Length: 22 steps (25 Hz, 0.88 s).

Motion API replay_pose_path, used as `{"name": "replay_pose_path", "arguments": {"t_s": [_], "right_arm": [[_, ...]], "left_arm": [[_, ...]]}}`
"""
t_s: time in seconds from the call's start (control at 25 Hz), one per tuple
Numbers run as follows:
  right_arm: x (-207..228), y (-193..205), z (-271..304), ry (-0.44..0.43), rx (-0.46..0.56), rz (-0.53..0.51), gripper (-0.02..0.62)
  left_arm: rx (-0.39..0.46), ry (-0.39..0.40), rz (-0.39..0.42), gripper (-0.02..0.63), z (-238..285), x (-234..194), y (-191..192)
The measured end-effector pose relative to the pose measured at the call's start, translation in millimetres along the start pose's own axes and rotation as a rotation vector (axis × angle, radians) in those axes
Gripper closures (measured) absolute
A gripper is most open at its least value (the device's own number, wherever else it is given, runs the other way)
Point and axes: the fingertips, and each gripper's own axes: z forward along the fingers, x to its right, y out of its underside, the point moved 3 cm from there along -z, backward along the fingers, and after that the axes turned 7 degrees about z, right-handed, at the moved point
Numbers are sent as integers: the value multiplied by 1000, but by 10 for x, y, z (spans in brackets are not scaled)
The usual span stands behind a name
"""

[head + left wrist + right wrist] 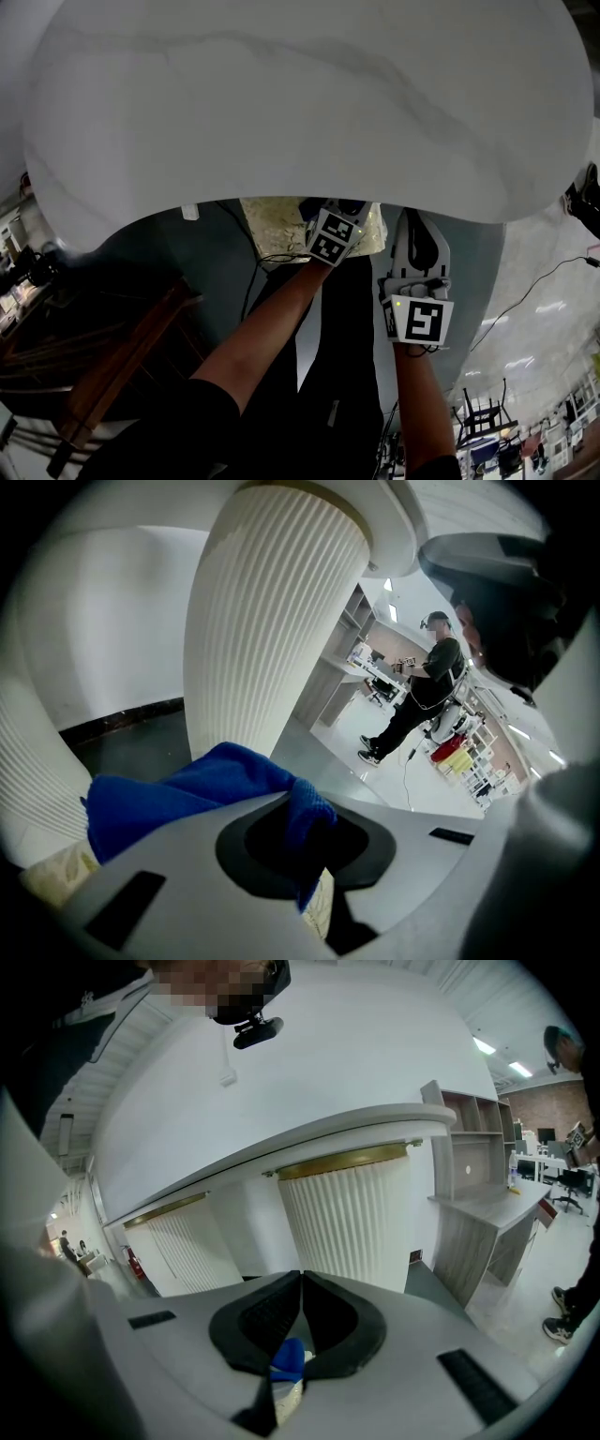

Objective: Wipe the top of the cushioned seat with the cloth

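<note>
The blue cloth (187,789) is bunched between the jaws of my left gripper (300,841), which is shut on it. Pale patterned seat cushion (54,881) shows just under the cloth. In the head view the cushioned seat (277,225) peeks out below a big white overhang, and the left gripper's marker cube (334,235) sits over it, its jaws hidden. My right gripper (300,1283) is shut, its pads meeting with nothing between them. Beyond its jaws I see a bit of blue cloth (289,1359) and cushion (286,1397). It hangs right of the left one in the head view.
A wide white curved countertop (309,103) overhangs the seat on ribbed white columns (272,630). A wooden chair (122,366) stands at the left, with cables (251,277) on the dark floor. A person (417,700) stands far off, and a grey shelf unit (487,1194) is at right.
</note>
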Motion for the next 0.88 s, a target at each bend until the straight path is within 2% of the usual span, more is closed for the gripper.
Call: {"name": "replay_pose_path", "arguments": {"t_s": [0.12, 0.32, 0.6, 0.76, 0.88], "right_arm": [[-25, 18, -10, 1, -16, -29, 557], [-176, -47, 47, -25, -24, -74, 557], [-574, -233, 79, -111, -39, -178, 557], [-1083, -346, 74, -186, -21, -232, 557], [-1524, -339, 119, -234, -27, -244, 557]], "left_arm": [[41, 31, -18, 570, -58, 5, -37], [170, -38, 29, 571, -425, -89, -268], [305, -84, -34, 571, -1257, -148, -383], [326, -143, -84, 571, -1928, -271, -137], [329, -210, -157, 569, -2386, -448, 166]]}}
